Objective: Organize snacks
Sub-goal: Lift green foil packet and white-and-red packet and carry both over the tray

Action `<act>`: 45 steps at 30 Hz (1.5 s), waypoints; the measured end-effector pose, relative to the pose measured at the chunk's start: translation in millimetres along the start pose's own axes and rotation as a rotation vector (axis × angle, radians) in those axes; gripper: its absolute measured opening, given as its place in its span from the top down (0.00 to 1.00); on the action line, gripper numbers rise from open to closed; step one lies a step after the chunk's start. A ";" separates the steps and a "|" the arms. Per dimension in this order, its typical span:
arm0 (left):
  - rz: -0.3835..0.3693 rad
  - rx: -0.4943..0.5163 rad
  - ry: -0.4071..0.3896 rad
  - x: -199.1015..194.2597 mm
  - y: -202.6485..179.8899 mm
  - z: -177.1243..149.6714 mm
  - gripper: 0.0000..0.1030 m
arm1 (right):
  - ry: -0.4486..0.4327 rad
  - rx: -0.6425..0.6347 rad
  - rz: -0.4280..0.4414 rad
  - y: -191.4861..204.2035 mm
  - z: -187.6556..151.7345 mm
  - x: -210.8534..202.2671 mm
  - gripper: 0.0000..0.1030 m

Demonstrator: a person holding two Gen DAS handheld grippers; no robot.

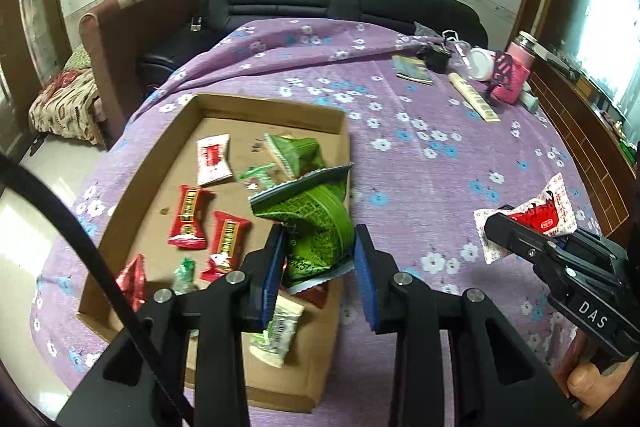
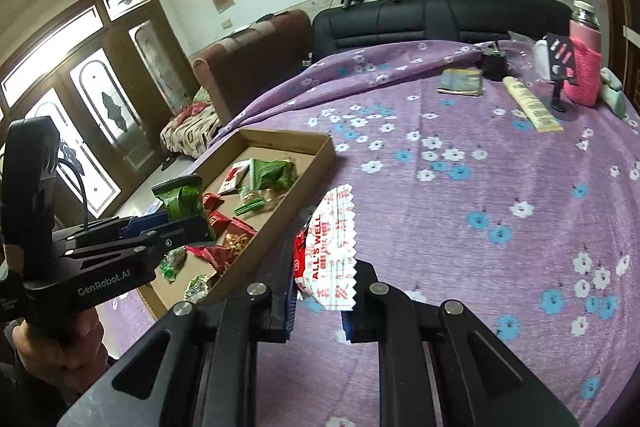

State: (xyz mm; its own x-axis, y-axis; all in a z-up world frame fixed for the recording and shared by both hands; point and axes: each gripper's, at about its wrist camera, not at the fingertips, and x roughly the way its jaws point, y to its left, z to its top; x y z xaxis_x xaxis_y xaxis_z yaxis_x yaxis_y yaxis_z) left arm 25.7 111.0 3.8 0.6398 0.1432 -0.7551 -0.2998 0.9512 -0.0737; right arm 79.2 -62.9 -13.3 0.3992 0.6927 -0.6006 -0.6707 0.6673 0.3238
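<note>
The left gripper [image 1: 320, 267] hid the lower end of the green packet [image 1: 316, 227]. At six o'clock, its frame covered part of the cardboard tray [image 1: 120, 211]. Print on the red wrappers [image 1: 188, 223] was too small to read.

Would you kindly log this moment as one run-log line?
left gripper: shut on green packet, over cardboard tray | right gripper: shut on red-and-white packet, beside tray

Daylight floods both fisheye views evenly. A window [image 1: 608, 39] far right of the left claw [image 1: 320, 259] is blown out white; glazed doors [image 2: 80, 115] left of the right claw [image 2: 320, 283] glare too. Edges bend strongly, corners go black, and shadows stay soft.
</note>
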 end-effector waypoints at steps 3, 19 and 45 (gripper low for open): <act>0.012 -0.012 -0.004 -0.3 9.6 1.0 0.65 | 0.007 -0.011 0.008 6.6 1.8 6.4 0.85; 0.066 -0.052 -0.002 5.1 41.7 2.1 0.65 | 0.035 -0.061 0.048 36.8 11.8 31.4 0.85; 0.134 -0.108 0.051 35.2 90.0 13.5 0.65 | 0.111 -0.134 0.106 69.2 41.8 99.2 0.85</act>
State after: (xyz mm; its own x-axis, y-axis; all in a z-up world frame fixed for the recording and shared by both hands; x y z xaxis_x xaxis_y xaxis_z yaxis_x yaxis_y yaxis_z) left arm 30.8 205.4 -20.6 0.5533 0.2498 -0.7947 -0.4558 0.8893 -0.0378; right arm 98.5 63.4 -19.9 0.2556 0.7180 -0.6474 -0.7855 0.5446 0.2938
